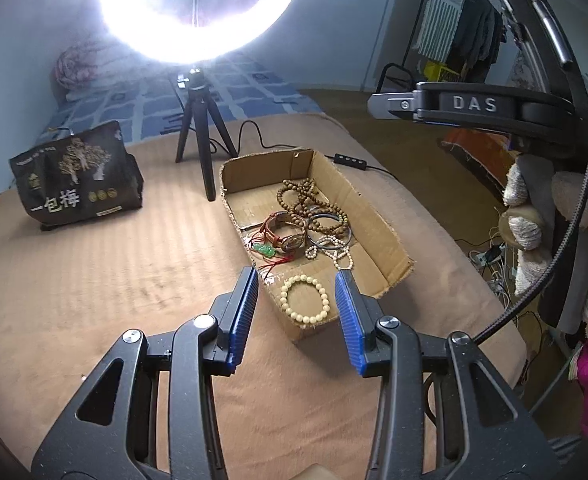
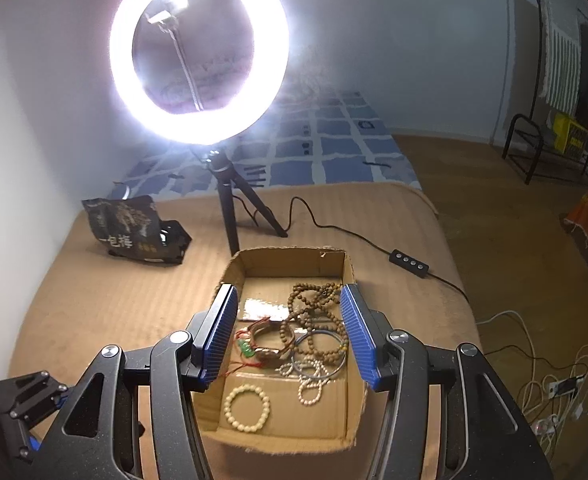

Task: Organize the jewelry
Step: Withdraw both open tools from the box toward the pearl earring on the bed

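box: shallow open brown cardboard box (image 1: 390,258) on tan ribbed bedcover (image 1: 106,264), long axis running away from both cams, near end cut low.
pile: mid-box tangle; long brown wooden bead strand (image 1: 300,192), brown-strap wristwatch (image 1: 288,232), green pendant on red cord (image 1: 266,251), thin grey metal bangles (image 1: 328,240), small white bead string (image 1: 340,254), all overlapping or touching. Can't sort which lies over which.
loner: cream round-bead bracelet (image 1: 304,299) flat on box floor at near end, apart from pile, ring lying open-side up.
L tool: left gripper (image 1: 297,300) w/ blue ribbed pads spread wide, holding nothing. Hovers above near end of box; in its view the cream bracelet sits dead centre between pads, straight ahead and below.
R tool: right gripper (image 2: 290,330) also wide apart, empty. Its gap frames the pile; in its view the cream bracelet (image 2: 247,408) sits low and left of centre, by the left pad's base.
nearer: judged L, since bracelet is centred in its gap; R looks better lined up on watch/bangle cluster.
key relation: bracelet is a flat ring, no long axis, so any closing direction works; a straight drop looks enough.
risk: red cord trails toward near end beside L pad, could snag.
bg: lit ring light on black tripod (image 1: 198,136), dark snack bag (image 1: 76,178). Not in play.
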Available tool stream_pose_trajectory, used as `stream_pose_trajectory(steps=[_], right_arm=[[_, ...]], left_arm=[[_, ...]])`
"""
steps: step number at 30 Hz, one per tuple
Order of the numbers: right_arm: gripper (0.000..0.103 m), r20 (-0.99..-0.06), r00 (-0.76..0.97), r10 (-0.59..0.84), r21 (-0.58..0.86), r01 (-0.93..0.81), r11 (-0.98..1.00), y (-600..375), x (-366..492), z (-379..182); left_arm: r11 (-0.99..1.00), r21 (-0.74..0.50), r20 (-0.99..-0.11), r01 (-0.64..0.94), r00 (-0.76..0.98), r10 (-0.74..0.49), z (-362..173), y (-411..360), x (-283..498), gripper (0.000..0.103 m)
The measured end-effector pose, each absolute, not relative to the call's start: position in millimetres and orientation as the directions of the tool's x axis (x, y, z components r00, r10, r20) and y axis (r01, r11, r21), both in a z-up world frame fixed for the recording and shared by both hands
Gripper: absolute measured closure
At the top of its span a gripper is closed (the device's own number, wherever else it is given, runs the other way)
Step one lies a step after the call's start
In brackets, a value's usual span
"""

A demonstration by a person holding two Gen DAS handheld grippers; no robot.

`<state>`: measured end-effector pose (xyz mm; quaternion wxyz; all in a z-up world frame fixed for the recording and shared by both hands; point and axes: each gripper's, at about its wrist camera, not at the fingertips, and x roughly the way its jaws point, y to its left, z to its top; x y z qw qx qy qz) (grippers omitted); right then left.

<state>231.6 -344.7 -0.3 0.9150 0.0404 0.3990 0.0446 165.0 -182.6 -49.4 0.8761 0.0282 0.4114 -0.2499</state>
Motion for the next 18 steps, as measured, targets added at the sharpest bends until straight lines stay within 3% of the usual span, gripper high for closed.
stream_pose_trajectory(steps=[3,18], right_arm=[[0.039,-0.711,0.693,0.12,0.117,-0.051,0.992,-339.0,213.0,10.7],[0.031,-0.679,0.714,0.17,0.137,-0.104,0.985,-293.5,135.3,20.8]], left_arm=[[0.875,-0.156,-0.724,0.458,0.55,-0.416,-41.7,-173.4,151.4,0.063],[0.893,-0.083,-0.7,0.442,0.612,-0.368,-29.8,-117.6,95.0,0.061]])
